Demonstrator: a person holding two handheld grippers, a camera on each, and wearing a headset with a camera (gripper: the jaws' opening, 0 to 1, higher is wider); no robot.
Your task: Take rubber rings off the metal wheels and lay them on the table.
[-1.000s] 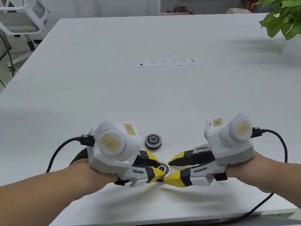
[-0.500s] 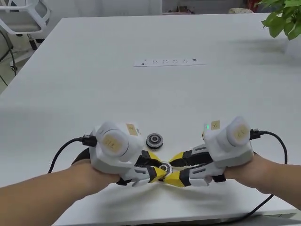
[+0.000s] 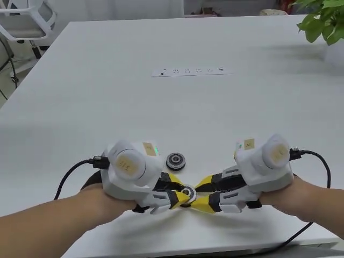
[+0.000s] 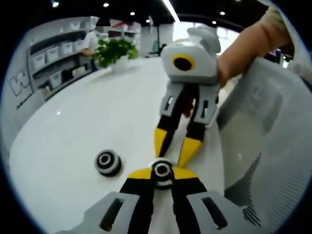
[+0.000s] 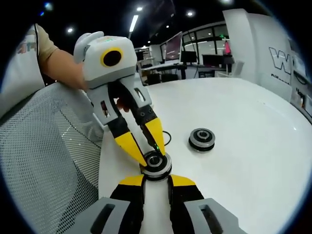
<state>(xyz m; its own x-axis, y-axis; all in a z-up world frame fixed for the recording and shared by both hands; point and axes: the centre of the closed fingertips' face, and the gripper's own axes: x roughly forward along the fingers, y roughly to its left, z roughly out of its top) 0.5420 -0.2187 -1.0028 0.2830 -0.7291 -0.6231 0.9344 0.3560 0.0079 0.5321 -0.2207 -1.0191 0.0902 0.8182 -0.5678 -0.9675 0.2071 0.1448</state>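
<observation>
Two wheels on my white table (image 3: 107, 80), plus what stands around them, listed as my feeds show them.

1. Held wheel (image 3: 187, 192): near the table's front edge, caught between both grippers, which meet nose to nose over it. Its dark ring (image 5: 166, 168) sits around a bright metal hub.

2. Loose wheel (image 3: 175, 160): lies flat on the table just beyond the held wheel, apart from both grippers, with a dark band around it. In the left gripper view it lies to the left of my jaws. In the right gripper view it lies to the right of them.

3. Left gripper (image 3: 176, 190): jaws clenched on the held wheel. In the left gripper view its yellow tips flank the wheel on either side.

4. Right gripper (image 3: 201, 192): comes in from the opposite side, jaws clamped on the same wheel at its rim. I cannot tell whether the tips bear on rubber or on metal.

5. Hands: one behind each gripper body, forearms entering from the lower corners of the head view.

6. Cables (image 3: 70, 174): black, one trailing from the back of each gripper across the table's front.

7. Power strip (image 3: 191, 71): white, flat at mid-table, well apart from the wheels.

8. Plant (image 3: 322, 21): green leaves at the far right corner.

9. Chair (image 3: 27, 19): white, beyond the far left corner.
</observation>
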